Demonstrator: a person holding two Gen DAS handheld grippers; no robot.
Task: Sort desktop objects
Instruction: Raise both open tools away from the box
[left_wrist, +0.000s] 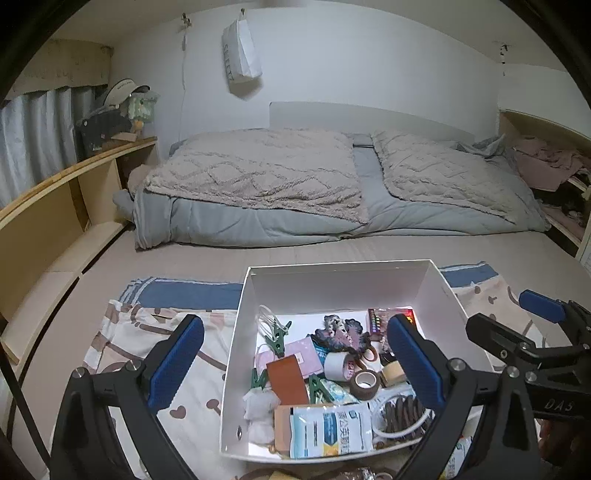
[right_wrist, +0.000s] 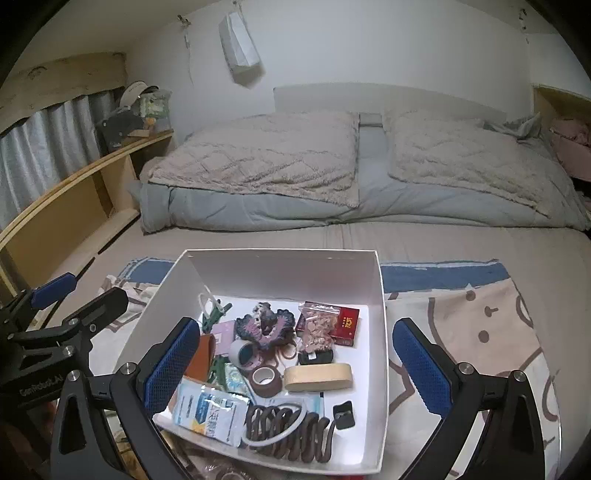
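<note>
A white open box (left_wrist: 236, 354) (right_wrist: 380, 291) stands on a patterned cloth on the bed and holds several small things. Among them are tape rolls (left_wrist: 364, 384) (right_wrist: 266, 380), green clips (left_wrist: 277, 338), a red packet (right_wrist: 347, 321), a brown coiled cord (right_wrist: 291, 432) and a blue-and-white pouch (left_wrist: 328, 430) (right_wrist: 208, 410). My left gripper (left_wrist: 295, 365) is open above the box, with nothing between its blue pads. The right gripper (right_wrist: 299, 362) is open too, over the box with nothing held. Each view shows the other gripper beside it.
The patterned cloth (left_wrist: 122, 332) (right_wrist: 476, 317) lies under the box. Beyond it are folded quilts (left_wrist: 258, 173) (right_wrist: 258, 158) at the head of the bed. A wooden shelf (left_wrist: 59, 206) runs along the left side. A white bag (left_wrist: 242, 51) hangs on the wall.
</note>
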